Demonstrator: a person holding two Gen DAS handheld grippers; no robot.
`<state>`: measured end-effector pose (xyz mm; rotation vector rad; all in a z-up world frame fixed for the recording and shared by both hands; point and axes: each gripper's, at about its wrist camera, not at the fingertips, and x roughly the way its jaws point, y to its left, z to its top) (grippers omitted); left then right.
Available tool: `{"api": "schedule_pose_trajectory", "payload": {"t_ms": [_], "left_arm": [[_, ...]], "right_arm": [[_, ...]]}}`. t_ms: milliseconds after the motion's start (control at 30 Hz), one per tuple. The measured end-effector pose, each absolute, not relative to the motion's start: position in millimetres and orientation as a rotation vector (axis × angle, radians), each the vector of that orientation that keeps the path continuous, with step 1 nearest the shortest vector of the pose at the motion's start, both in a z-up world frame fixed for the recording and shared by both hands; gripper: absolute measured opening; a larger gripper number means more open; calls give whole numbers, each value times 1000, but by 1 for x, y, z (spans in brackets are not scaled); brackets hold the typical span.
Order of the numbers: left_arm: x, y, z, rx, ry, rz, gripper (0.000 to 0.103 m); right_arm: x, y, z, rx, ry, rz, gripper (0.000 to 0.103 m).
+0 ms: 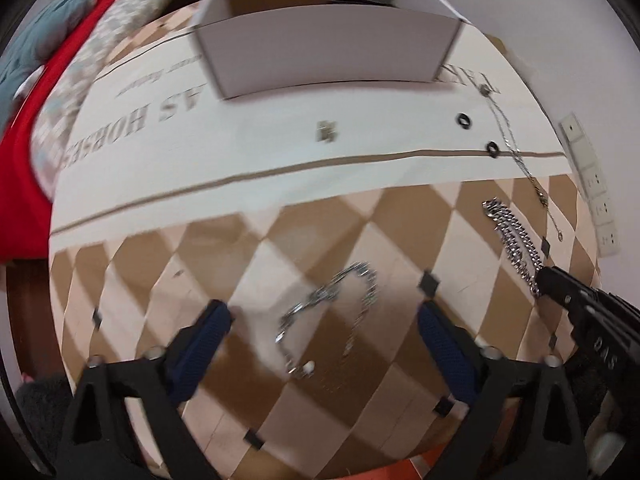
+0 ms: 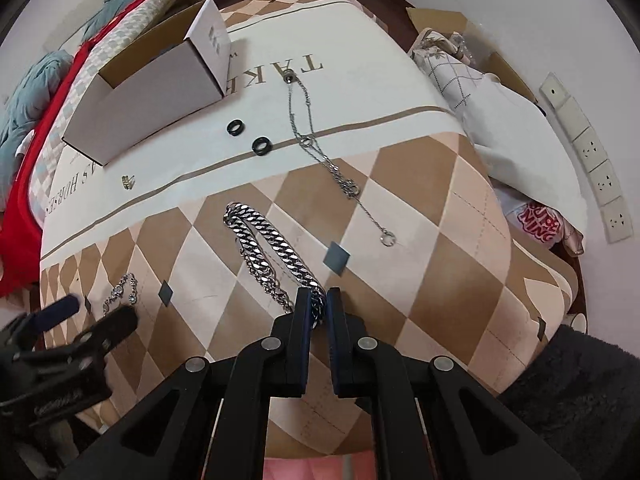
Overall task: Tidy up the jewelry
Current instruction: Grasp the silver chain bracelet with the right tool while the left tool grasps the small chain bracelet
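A bed [image 2: 460, 216] covered with a diamond-patterned spread is seen, with an open white box [image 2: 152, 92] at the far left, two black rings [image 2: 248, 136] and a thin necklace [image 2: 316, 136] beyond the middle. The right claw [image 2: 318, 300] is closed on the near end of the heavy chain [image 2: 264, 240], which should probably be lifted slowly so that the loose part is not dragged over the thin necklace, while the left claw [image 1: 324, 320] is held wide open, empty, over the sparkling bracelet [image 1: 332, 312]. The bracelet's whole loop is shown only in the left wrist view, and the pillow [image 2: 500, 120] and bags at the far right only in the right wrist view.
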<state>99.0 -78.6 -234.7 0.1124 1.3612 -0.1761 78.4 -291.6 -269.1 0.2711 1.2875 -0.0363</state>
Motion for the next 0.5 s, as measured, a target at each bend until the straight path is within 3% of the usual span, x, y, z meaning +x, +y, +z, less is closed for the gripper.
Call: {"api": "schedule_pose_trajectory", "payload": {"t_ms": [100,167,200,233,500], "left_arm": [[103,-93,-240,161,1367,-199,62],[102,-98,-236,170,1339,-219,40],[102,-99,-235,178,1332,-225,16],[102,-101,-234,182,1333,-231,7],[110,-74,-210,92,1309,-218,2]], "right_arm": [[74,-298,-267,272,1287,-38,8],[74,-298,-266,268,1286,-37,8],[74,-298,-267,265,1285,-37,8],[74,-298,-266,262,1284,-36,8],[75,-299,-260,302,1267,-9,4]]}}
